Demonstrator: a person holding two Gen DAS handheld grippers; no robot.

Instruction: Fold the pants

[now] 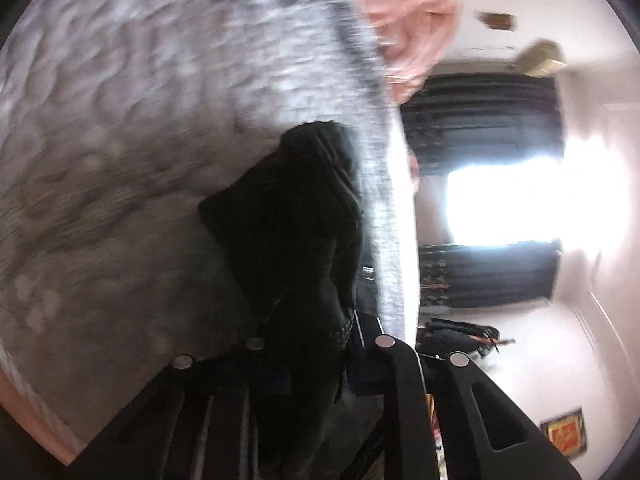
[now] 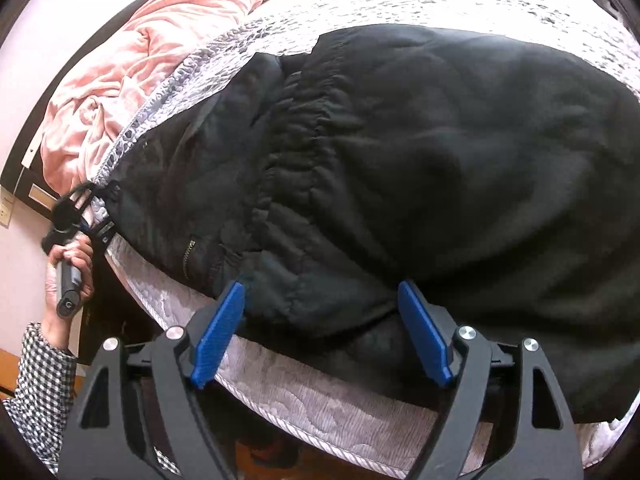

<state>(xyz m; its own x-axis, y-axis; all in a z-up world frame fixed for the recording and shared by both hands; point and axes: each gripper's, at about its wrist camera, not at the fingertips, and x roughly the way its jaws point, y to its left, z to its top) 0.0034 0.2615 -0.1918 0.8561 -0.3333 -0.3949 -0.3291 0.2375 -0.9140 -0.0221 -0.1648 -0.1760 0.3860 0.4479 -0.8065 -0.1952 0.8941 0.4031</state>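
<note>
Black pants [image 2: 420, 168] lay bunched on the quilted mattress [image 2: 304, 396], at its near edge.

The left gripper [image 1: 320, 344] had its jaws clenched on the pants fabric. The right gripper [image 2: 320, 332] hovered at the mattress edge, jaws released, blue pads [image 2: 218, 332] flanking a fold without pressing it.

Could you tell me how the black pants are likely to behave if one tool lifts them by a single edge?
The black pants would probably sag and drape, since they lie in soft creases on the mattress. The gathered waistband may stretch. The padded-looking fabric seems bulky, so some weight will likely drag behind.
</note>
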